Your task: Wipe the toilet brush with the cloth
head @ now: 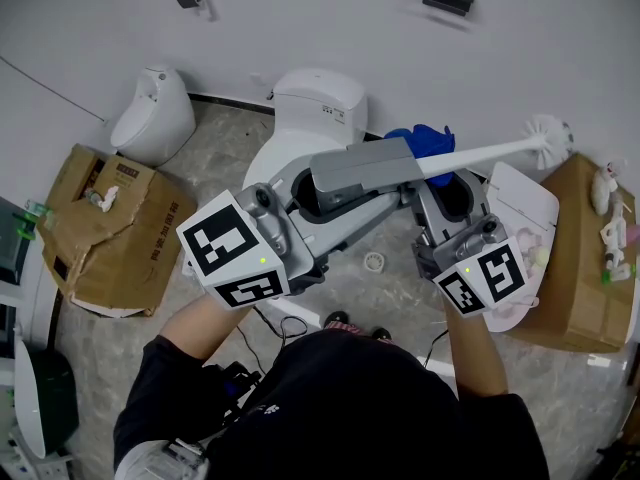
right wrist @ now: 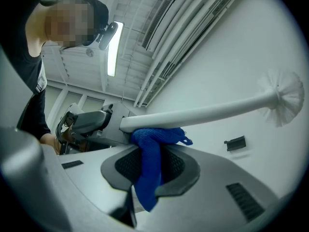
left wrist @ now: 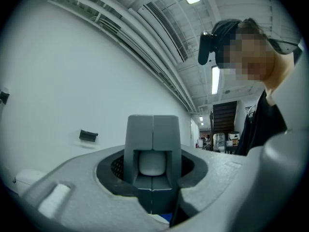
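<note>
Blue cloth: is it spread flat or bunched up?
Bunched up: the cloth hangs as a crumpled strip, its top against the toilet brush handle.

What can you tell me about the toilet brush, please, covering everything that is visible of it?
The toilet brush is all white, seemingly plastic: a long straight handle ending in a round bristle head. It is held in the air, roughly level. The left gripper clamps its handle end, and a blue cloth touches the handle's underside just beyond.
</note>
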A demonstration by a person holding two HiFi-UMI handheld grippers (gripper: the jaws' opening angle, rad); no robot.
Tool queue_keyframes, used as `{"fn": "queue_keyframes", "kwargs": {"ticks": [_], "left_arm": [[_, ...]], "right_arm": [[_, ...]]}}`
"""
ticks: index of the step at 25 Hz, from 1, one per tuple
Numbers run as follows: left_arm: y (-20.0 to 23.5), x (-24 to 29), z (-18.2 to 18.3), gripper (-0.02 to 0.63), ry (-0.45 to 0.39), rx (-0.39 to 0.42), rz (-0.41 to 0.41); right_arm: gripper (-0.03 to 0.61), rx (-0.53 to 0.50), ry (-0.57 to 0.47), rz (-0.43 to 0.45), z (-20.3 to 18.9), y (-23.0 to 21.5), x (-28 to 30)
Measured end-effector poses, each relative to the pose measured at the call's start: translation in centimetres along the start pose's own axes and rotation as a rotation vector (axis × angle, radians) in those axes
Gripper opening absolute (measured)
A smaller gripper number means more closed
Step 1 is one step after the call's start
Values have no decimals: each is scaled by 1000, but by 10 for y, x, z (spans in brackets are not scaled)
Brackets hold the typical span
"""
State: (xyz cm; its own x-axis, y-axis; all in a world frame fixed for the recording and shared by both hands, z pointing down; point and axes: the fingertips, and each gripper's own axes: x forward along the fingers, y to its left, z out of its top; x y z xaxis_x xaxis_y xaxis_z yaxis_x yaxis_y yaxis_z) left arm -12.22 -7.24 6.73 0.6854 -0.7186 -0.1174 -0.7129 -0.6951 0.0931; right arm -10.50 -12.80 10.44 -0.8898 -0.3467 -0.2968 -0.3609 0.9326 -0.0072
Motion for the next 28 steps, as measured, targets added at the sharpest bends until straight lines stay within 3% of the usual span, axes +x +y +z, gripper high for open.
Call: {"fn": "queue_keyframes", "kwargs": {"ticks": [17, 28], "left_arm": [[4, -1, -5, 166, 3, -5, 14], [4, -1, -5, 166, 0, -9, 9]], "right_arm": [[80, -8, 0, -55, -2, -25, -13], [80, -2, -24, -142, 6, -56, -29]]}}
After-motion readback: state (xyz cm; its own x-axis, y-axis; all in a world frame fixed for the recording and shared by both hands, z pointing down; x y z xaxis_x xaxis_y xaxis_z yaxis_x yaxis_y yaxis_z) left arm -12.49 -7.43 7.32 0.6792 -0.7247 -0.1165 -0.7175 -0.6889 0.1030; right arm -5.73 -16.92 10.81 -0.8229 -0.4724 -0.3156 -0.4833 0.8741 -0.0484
